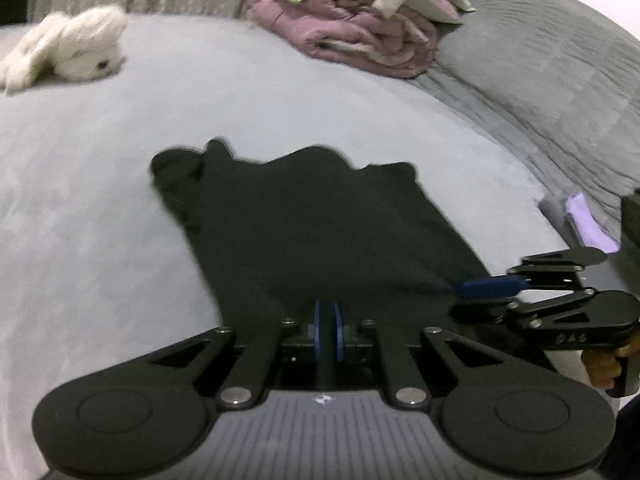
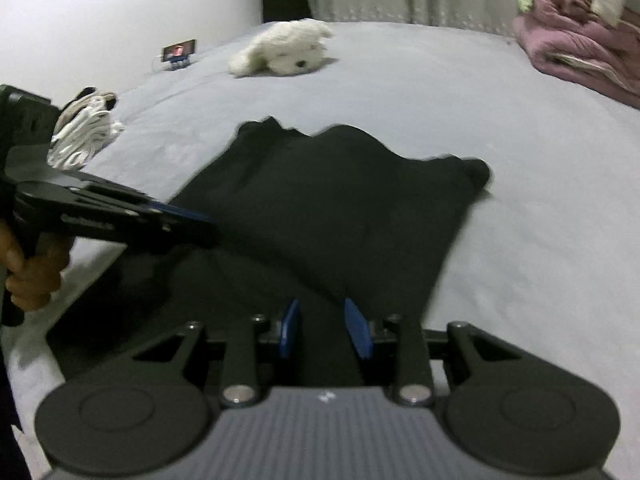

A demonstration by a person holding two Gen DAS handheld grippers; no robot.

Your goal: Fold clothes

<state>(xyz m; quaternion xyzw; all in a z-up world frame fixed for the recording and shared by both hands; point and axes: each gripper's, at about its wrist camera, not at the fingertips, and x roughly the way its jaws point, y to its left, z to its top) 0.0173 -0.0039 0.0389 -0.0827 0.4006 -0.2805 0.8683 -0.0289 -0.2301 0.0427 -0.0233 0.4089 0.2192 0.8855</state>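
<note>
Lying flat on the grey bed [image 1: 100,184], a black garment [image 1: 312,216] stretches lengthwise away from both grippers. Left gripper [image 1: 329,330] pinches its near hem (pads almost touching); right gripper [image 2: 326,326] straddles that hem, jaws parted.
</note>
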